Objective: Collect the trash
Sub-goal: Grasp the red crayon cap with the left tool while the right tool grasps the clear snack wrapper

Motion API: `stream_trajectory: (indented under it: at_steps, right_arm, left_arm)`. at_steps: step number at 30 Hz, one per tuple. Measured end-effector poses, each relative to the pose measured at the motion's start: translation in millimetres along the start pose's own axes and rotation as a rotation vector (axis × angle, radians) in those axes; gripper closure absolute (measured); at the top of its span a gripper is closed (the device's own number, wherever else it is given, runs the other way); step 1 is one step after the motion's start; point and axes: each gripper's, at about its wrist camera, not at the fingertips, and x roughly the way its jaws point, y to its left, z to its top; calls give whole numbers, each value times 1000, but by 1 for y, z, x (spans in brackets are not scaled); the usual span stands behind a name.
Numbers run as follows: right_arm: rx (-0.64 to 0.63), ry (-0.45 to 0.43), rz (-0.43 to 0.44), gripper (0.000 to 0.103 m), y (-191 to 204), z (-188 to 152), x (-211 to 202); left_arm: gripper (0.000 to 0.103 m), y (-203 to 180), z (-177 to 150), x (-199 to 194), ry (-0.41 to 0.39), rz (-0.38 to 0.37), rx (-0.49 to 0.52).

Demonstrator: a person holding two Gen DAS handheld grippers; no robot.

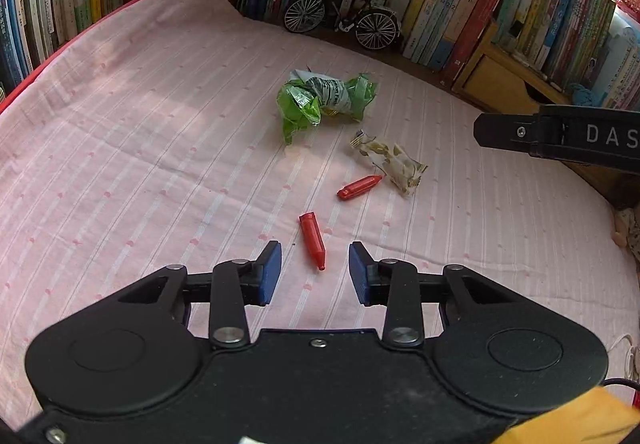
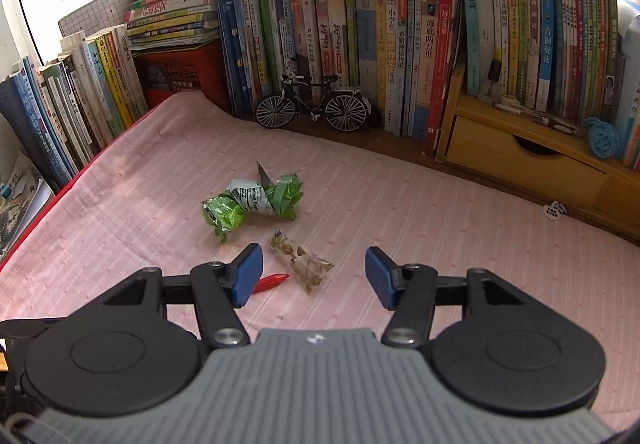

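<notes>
The left gripper (image 1: 315, 268) is held low over a pink striped bedsheet (image 1: 140, 163), its blue-padded fingers (image 1: 270, 272) spread apart with nothing clasped between them. The nearer red plastic cap (image 1: 313, 240) is seen lying on the sheet just ahead of the gap between the pads, pointed end toward the camera. A second red plastic cap (image 1: 359, 187) is found a little farther off, its tip touching or nearly touching a small beige snack wrapper (image 1: 390, 161) printed with a leaf-like pattern. Beyond these, a crumpled green foil wrapper (image 1: 324, 99) is lying near the middle of the sheet; a white panel of small black print is visible on it, but the words cannot be made out reliably. At the right edge of the left wrist view, a black arm of the other tool is seen, lettered "DAS" before it is cut off by the frame.

The right gripper (image 2: 314, 274) is likewise held open above the sheet, its jaws wide and holding nothing. In its view, the beige wrapper (image 2: 302, 262) is seen lying just ahead of the fingers, nearer the left pad (image 2: 248, 274), and one red cap (image 2: 272, 282) is partly hidden behind that pad. The green wrapper (image 2: 252, 201) is seen farther back.

Behind the bed, rows of upright books (image 2: 400, 55) with Chinese titles are lined up, with a miniature bicycle model (image 2: 312, 103) set before them, a red plastic crate (image 2: 180, 71) to the left and a wooden drawer unit (image 2: 528, 159) to the right.
</notes>
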Motion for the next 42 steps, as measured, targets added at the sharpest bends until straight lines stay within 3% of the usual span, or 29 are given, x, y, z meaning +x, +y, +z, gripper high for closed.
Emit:
stream_trajectory:
  at_steps: [10, 16, 19, 20, 24, 42]
  right_arm:
    - [-5, 116, 81, 33, -10, 4, 84]
    - [11, 163, 124, 33, -9, 0, 112]
    - [25, 186, 138, 48, -10, -1, 120]
    - [29, 193, 142, 57, -11, -2, 122]
    - [44, 194, 152, 71, -15, -4, 121]
    - [134, 156, 167, 76, -23, -12, 71]
  left_arm:
    - [73, -5, 8, 53, 9, 61, -89]
    - [88, -10, 12, 56, -14, 80, -81]
    - [93, -11, 14, 55, -28, 98, -76]
    - [93, -12, 15, 54, -36, 100, -76]
    - [93, -13, 19, 49, -53, 99, -82]
    - [93, -18, 22, 13, -72, 100, -78]
